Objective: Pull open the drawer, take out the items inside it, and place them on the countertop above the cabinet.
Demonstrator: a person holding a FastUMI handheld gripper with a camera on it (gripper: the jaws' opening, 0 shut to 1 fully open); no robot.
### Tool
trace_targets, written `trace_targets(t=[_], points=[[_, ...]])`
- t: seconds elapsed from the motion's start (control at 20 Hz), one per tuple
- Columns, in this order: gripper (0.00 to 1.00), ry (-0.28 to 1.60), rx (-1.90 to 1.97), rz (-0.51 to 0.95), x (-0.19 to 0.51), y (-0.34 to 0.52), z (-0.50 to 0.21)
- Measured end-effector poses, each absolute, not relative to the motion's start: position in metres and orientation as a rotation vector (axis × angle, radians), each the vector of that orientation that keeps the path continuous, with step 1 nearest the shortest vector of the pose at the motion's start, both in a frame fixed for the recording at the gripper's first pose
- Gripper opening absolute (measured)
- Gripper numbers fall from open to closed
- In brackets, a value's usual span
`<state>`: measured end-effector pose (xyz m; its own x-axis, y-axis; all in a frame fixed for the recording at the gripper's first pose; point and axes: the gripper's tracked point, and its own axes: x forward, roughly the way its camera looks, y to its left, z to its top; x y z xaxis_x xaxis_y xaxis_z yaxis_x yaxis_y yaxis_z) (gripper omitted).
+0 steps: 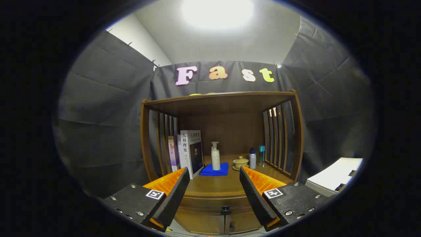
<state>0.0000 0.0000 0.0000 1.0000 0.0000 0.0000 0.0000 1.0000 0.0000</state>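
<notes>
Hovering: gripper [214, 184] sat at lower centre, jaws spread wide, grasping nothing.
Drawer: drawer [215, 204] closed, its knob [225, 208] low between the fingers.
Countertop: countertop [213, 184] above it, bearing pump bottle [215, 156] on blue cloth [215, 169].

Bystanders on the shelf
We see two books [189, 153] upright at the left against the slats, a white pump bottle [215, 156] standing on a folded blue cloth [214, 169] in the middle, then a lidded cup [240, 162] on a saucer, a white bottle [252, 158] and a teal bottle [261, 155] at the right.
</notes>
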Motion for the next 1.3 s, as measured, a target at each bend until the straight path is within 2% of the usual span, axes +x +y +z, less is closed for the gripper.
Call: trace_targets(t=[1.3], points=[[0.94, 0.059, 0.019, -0.049, 0.019, -0.036, -0.035]])
